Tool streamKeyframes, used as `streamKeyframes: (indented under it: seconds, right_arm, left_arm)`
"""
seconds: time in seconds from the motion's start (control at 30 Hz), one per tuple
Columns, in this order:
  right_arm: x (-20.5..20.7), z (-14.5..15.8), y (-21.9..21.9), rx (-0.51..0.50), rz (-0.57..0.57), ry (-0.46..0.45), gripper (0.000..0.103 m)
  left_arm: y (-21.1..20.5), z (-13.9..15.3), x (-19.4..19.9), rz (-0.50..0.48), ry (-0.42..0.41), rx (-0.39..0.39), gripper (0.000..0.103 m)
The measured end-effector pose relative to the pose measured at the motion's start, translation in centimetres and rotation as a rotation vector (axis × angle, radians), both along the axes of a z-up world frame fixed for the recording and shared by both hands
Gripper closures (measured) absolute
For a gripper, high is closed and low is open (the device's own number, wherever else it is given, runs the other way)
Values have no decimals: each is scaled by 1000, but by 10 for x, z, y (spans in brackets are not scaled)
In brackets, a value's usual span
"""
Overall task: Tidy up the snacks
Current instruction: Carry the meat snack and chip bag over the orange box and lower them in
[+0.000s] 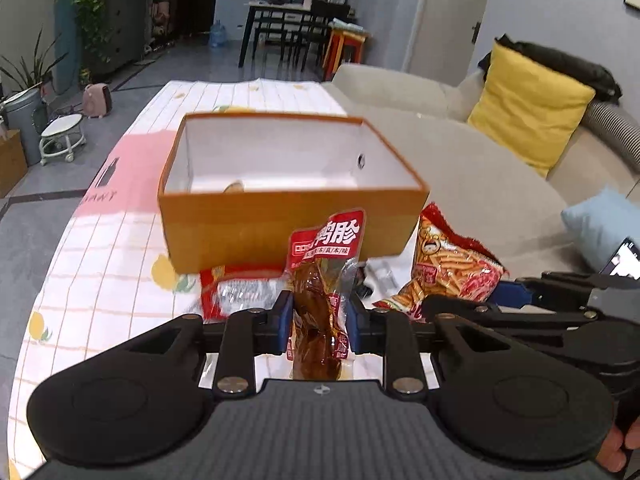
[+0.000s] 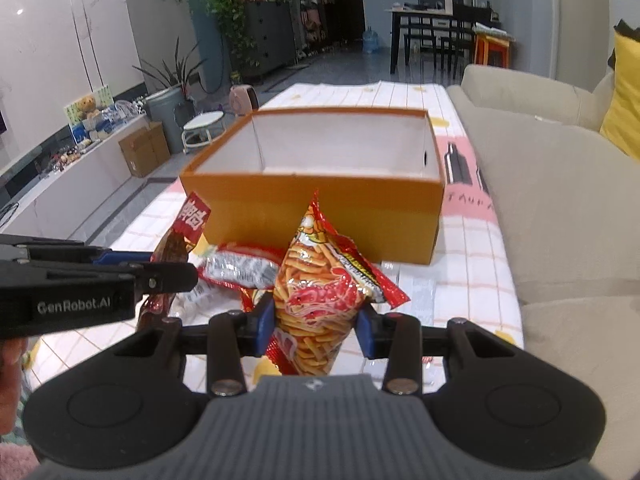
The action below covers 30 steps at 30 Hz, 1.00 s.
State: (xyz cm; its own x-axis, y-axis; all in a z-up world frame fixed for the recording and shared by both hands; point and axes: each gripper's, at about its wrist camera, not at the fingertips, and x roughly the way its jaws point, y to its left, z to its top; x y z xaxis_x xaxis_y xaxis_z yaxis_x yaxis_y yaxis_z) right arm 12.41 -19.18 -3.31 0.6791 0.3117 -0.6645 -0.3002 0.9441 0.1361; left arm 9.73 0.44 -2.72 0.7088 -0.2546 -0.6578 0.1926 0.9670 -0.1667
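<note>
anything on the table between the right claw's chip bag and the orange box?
Right wrist view: only bare tablecloth separates the chip bag from the orange box.

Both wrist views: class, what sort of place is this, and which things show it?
Most likely a home living room: a beige sofa with a yellow cushion, a dining table with chairs behind, and potted plants.
</note>
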Motion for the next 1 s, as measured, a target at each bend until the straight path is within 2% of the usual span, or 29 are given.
streamKeyframes:
  seconds: [0.2, 0.27, 0.4, 0.8, 0.9, 1.0]
  right_arm:
    - [17, 19, -2, 21, -1, -19, 64]
    - [25, 25, 3, 13, 12, -30, 64]
    - [43, 34, 13, 15, 43, -41, 64]
    - [124, 57, 23, 28, 62, -59, 65]
    - [145, 57, 25, 7, 56, -57, 65]
    - [167, 49, 27, 14, 65, -19, 65]
  left_arm:
    - [5, 28, 22, -12, -40, -53, 78]
    - [3, 37, 31, -15, -61, -55, 88]
    - [0, 51, 50, -34, -87, -74, 89]
    - [-1, 80, 119, -54, -134, -7, 89]
    - [-3, 81, 139, -78, -113, 15, 89]
    - [-5, 75, 160, -101, -73, 30, 89]
